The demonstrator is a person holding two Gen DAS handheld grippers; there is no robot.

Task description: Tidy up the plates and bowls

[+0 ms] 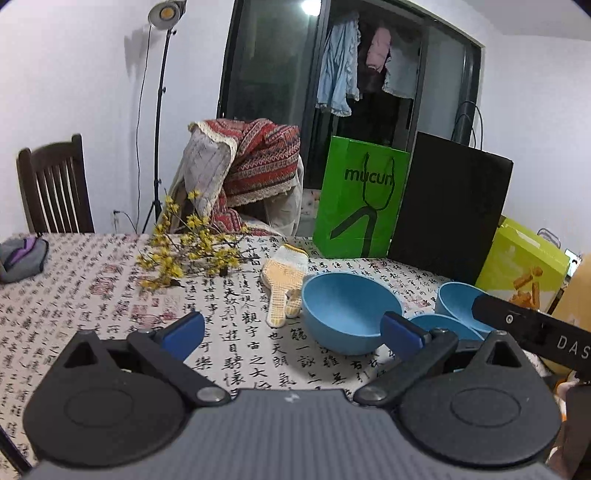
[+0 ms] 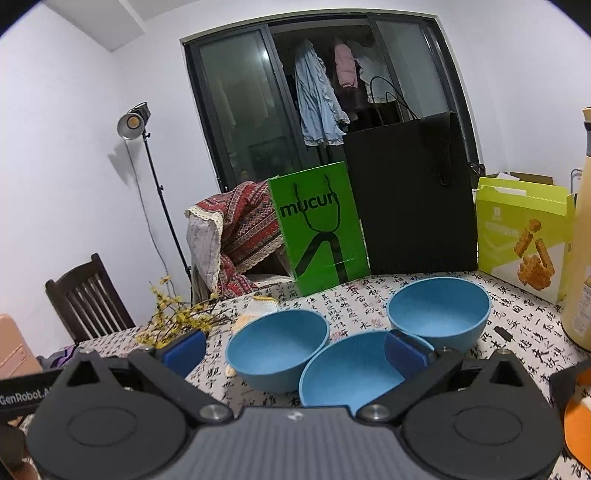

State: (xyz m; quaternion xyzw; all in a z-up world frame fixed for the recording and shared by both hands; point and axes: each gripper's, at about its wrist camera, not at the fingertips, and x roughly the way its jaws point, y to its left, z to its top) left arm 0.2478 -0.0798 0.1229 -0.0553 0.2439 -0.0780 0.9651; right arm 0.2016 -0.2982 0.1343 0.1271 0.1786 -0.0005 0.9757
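Dim room, studio lamp [image 1: 166, 13] lit, fisheye-bent edges.

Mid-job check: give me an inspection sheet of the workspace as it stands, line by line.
Surface: tablecloth printed with calligraphy.
Job's things: three blue bowls, left bowl, front bowl, right bowl, separate, upright; no plates seen.
Clutter: knit glove, yellow flower sprigs, green bag, black bag, snack box.
Grippers: left gripper open, empty; right gripper open, empty.
Cables: lamp cord on the wall.
Surroundings: chair, lamp stand, hanging clothes.
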